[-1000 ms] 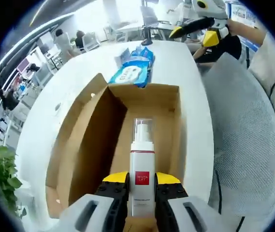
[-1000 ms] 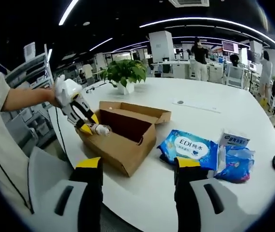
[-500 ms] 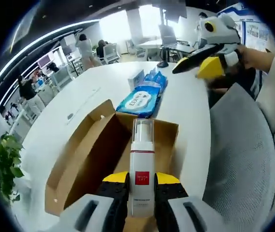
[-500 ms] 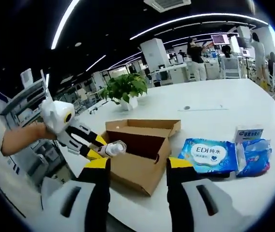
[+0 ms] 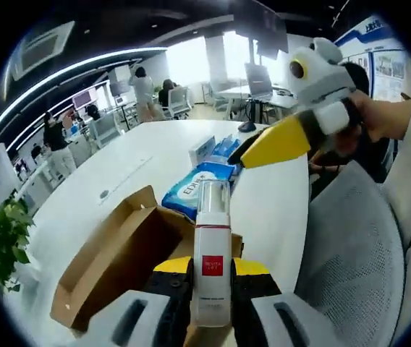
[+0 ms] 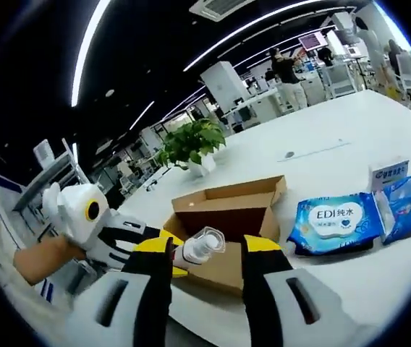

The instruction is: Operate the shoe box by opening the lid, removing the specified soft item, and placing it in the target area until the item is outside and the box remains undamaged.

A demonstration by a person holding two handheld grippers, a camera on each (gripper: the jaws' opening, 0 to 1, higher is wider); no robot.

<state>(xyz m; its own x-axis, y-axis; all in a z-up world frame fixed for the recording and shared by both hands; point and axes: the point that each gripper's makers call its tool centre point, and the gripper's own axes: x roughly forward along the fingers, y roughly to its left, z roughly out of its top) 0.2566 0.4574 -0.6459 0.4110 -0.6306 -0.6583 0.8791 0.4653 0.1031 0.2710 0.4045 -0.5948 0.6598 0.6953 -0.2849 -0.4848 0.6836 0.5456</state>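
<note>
White plastic makes up the pump bottle (image 5: 211, 269), and its red label reads "REVITA LIFT". The left gripper (image 5: 212, 278) has its two yellow-tipped jaws squeezed tight on the bottle's sides. The bottle stands up straight between them, with its clear cap on top. It is up above the brown cardboard box (image 5: 122, 254), outside it. The box is open and sits on the white table (image 5: 111, 177), with its lid folded back.

Just past the box lies a blue pack of wipes (image 5: 197, 190) with "EDI" on it. In the right gripper view you can read "EDI" and two Chinese signs on that pack (image 6: 337, 221). A small white and blue carton (image 6: 388, 174) stands right beside it, but its writing is too small to read.

The right gripper (image 6: 207, 252) has its jaws apart and holds nothing. In its view the bottle (image 6: 199, 247) shows between its tips, held by the left gripper (image 6: 163, 248) close in front. In the left gripper view the right gripper (image 5: 278, 142) floats just above the bottle's cap.

A green plant (image 6: 192, 142) stands on the table behind the box.
</note>
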